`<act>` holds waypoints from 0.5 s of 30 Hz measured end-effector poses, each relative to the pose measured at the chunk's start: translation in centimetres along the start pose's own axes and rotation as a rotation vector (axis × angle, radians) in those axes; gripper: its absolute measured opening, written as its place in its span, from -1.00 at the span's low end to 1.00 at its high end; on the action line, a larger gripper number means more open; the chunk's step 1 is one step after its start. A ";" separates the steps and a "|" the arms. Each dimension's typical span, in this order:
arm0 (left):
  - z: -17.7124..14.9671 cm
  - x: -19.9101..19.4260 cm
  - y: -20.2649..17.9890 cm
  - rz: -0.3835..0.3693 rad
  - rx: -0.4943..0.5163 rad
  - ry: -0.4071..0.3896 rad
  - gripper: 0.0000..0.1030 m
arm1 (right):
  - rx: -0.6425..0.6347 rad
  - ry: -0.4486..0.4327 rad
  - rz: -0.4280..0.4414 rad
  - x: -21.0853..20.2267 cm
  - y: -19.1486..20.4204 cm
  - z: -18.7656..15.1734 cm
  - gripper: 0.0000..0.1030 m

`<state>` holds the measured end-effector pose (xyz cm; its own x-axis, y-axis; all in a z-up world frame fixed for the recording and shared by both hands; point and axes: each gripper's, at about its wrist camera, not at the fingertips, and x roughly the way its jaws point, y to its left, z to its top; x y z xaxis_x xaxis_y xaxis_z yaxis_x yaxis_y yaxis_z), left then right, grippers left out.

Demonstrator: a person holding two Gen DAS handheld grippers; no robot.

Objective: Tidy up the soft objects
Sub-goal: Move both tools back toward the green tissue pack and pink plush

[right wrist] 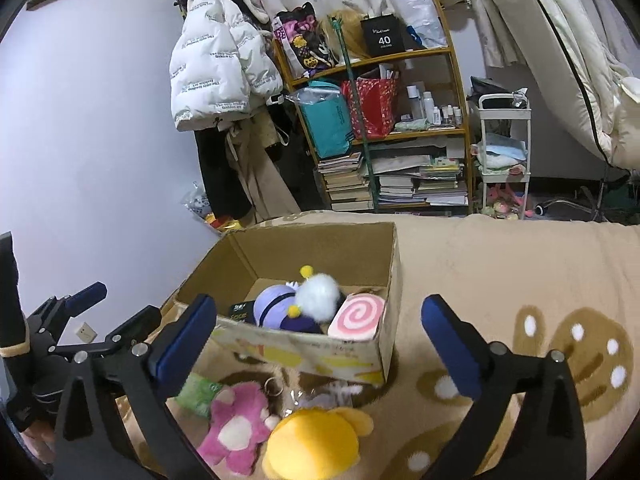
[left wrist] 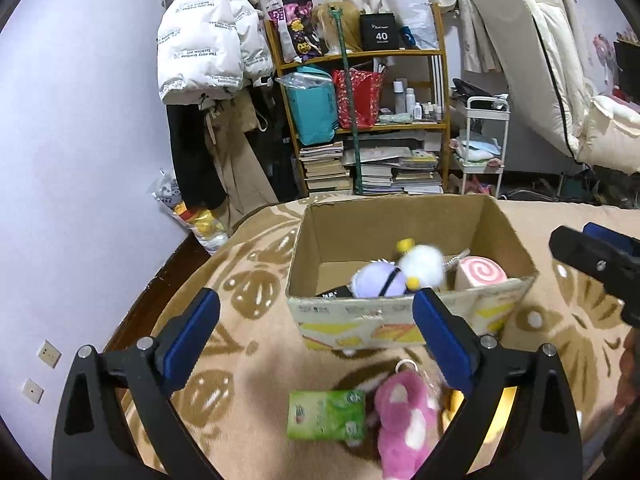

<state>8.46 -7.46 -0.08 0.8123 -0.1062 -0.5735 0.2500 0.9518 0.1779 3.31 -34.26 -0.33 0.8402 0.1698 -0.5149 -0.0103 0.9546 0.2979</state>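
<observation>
One cardboard box [right wrist: 390,280] stood on the blanket, and three soft toys were in it: a purple plush [right wrist: 272,304], a white pompom toy [right wrist: 320,294] and a pink swirl roll [right wrist: 356,318]. In front of the box lay two plush toys, one pink [right wrist: 234,426] and one yellow [right wrist: 316,440], plus one green tissue pack [left wrist: 326,414]. Two grippers were in view, left [left wrist: 316,320] and right [right wrist: 318,330].

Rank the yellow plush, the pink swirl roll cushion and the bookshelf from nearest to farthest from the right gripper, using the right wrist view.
1. Yellow plush: on the blanket, low between the fingers.
2. Pink swirl roll cushion: inside the cardboard box, right corner.
3. Bookshelf: against the far wall.
</observation>
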 end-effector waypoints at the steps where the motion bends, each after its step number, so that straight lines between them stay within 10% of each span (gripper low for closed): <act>1: -0.1 -0.4 0.0 0.000 0.004 -0.004 0.87 | -0.006 0.004 -0.006 -0.2 0.1 -0.1 1.00; 15: -3.6 -4.3 2.8 0.000 -0.065 0.069 0.87 | -0.062 0.004 -0.053 -4.1 2.3 -2.7 1.00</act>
<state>3.75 -3.31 0.04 0.7737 -0.0884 -0.6273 0.2133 0.9688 0.1265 -1.60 -32.07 0.34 0.8382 0.1198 -0.5320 0.0003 0.9754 0.2203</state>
